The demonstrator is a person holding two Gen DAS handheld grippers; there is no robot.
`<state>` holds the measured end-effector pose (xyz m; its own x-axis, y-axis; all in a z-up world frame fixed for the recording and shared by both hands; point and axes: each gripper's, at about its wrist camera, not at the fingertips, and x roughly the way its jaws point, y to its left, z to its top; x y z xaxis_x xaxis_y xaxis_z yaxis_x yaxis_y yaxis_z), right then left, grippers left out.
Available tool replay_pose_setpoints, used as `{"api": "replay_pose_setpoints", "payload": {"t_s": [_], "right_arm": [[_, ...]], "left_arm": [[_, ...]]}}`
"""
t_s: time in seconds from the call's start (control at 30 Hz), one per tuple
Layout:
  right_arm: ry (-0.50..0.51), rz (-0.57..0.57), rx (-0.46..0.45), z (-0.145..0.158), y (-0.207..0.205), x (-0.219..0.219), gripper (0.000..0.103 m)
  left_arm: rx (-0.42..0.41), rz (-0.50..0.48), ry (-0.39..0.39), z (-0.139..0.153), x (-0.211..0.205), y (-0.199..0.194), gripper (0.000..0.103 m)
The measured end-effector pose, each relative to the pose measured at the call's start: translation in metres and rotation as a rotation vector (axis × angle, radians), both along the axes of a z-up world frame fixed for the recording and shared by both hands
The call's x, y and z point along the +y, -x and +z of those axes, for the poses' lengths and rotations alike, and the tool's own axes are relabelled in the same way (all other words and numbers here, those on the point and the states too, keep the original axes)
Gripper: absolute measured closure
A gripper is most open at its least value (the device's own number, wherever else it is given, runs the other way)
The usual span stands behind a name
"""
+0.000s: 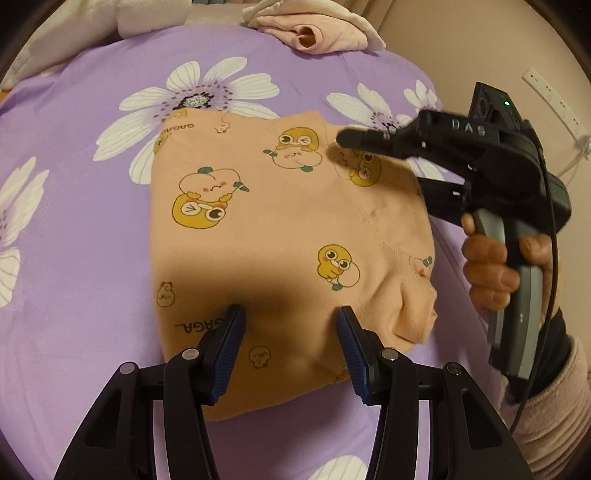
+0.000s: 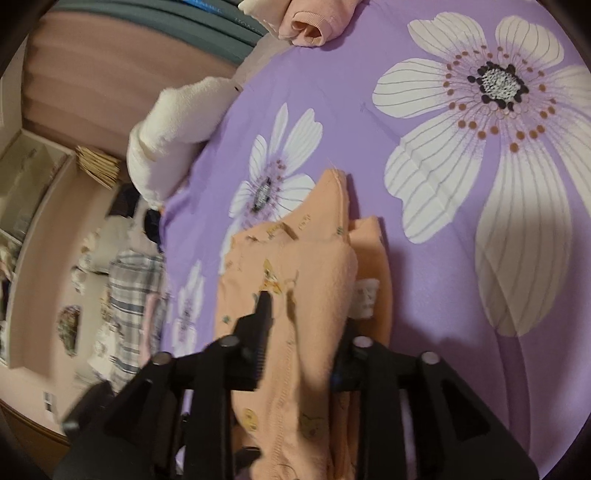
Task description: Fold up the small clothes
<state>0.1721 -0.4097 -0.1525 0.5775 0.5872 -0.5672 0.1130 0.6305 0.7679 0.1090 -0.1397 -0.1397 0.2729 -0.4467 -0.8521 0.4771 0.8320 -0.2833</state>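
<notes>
A small peach garment with yellow duck prints (image 1: 273,236) lies folded into a rough rectangle on the purple flowered bedsheet (image 1: 81,229). My left gripper (image 1: 291,325) is open, its blue-padded fingers (image 1: 232,350) spread just above the garment's near part. My right gripper (image 1: 343,138) hovers over the garment's far right corner, held by a hand at the right. In the right wrist view the right gripper (image 2: 299,332) is open, with a raised fold of the peach garment (image 2: 295,280) lying between its fingers; the right finger is partly hidden by cloth.
A crumpled pale pink garment (image 1: 314,33) lies at the far edge of the bed; it also shows in the right wrist view (image 2: 314,22). A white plush item (image 2: 173,136) sits at the bed's edge. The floor beside the bed holds a plaid cloth (image 2: 133,306) and clutter.
</notes>
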Motion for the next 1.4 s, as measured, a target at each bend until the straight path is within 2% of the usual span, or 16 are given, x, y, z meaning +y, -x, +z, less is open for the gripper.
{"api": "replay_pose_setpoints", "payload": {"t_s": [0.1, 0.17, 0.27, 0.4, 0.57, 0.67, 0.73, 0.87, 0.93, 1.0, 1.07, 1.13, 1.2, 1.3, 1.37, 1.4], "right_arm": [[-0.041, -0.001, -0.004, -0.002, -0.007, -0.002, 0.066], [-0.06, 0.019, 0.002, -0.004, -0.014, 0.0, 0.06], [-0.107, 0.032, 0.021, -0.011, -0.025, 0.001, 0.06], [-0.18, 0.028, -0.001, -0.01, -0.033, -0.002, 0.06], [-0.274, -0.017, -0.123, 0.012, -0.035, -0.016, 0.06], [-0.268, -0.065, -0.199, 0.034, -0.03, -0.028, 0.058], [-0.231, -0.087, -0.225, 0.045, -0.025, -0.033, 0.058], [-0.048, -0.08, -0.213, 0.066, -0.013, -0.026, 0.058], [0.087, -0.032, -0.187, 0.069, -0.007, -0.013, 0.058], [0.279, 0.015, -0.161, 0.07, 0.003, 0.008, 0.058], [0.454, 0.059, -0.157, 0.069, 0.013, 0.026, 0.068], [0.508, 0.101, -0.165, 0.063, 0.02, 0.033, 0.072], [0.516, 0.143, -0.154, 0.053, 0.024, 0.037, 0.075], [0.542, 0.148, -0.076, 0.033, 0.017, 0.034, 0.081], [0.546, 0.13, -0.015, 0.019, 0.01, 0.029, 0.09], [0.551, 0.123, 0.001, 0.015, 0.009, 0.029, 0.091]], "left_arm": [[0.014, 0.001, 0.017, -0.001, 0.003, -0.003, 0.053], [0.022, 0.003, 0.028, -0.001, 0.004, -0.004, 0.053], [0.024, 0.0, 0.034, -0.003, 0.005, -0.003, 0.053], [0.026, -0.005, 0.034, -0.004, 0.005, -0.004, 0.053], [0.039, -0.004, 0.044, -0.005, 0.006, -0.007, 0.053], [0.043, -0.003, 0.049, -0.006, 0.007, -0.008, 0.053], [0.042, -0.003, 0.048, -0.006, 0.006, -0.008, 0.053], [0.04, -0.001, 0.045, -0.006, 0.006, -0.008, 0.053], [0.037, -0.001, 0.041, -0.006, 0.006, -0.008, 0.053], [0.032, -0.001, 0.035, -0.007, 0.005, -0.008, 0.053], [0.028, -0.002, 0.027, -0.006, 0.004, -0.006, 0.053], [0.024, -0.004, 0.021, -0.006, 0.003, -0.005, 0.053], [0.025, -0.002, 0.022, -0.006, 0.004, -0.005, 0.053], [0.032, 0.002, 0.027, -0.005, 0.005, -0.004, 0.053], [0.037, 0.001, 0.029, -0.005, 0.006, -0.004, 0.053], [0.04, 0.001, 0.031, -0.005, 0.007, -0.004, 0.053]]}}
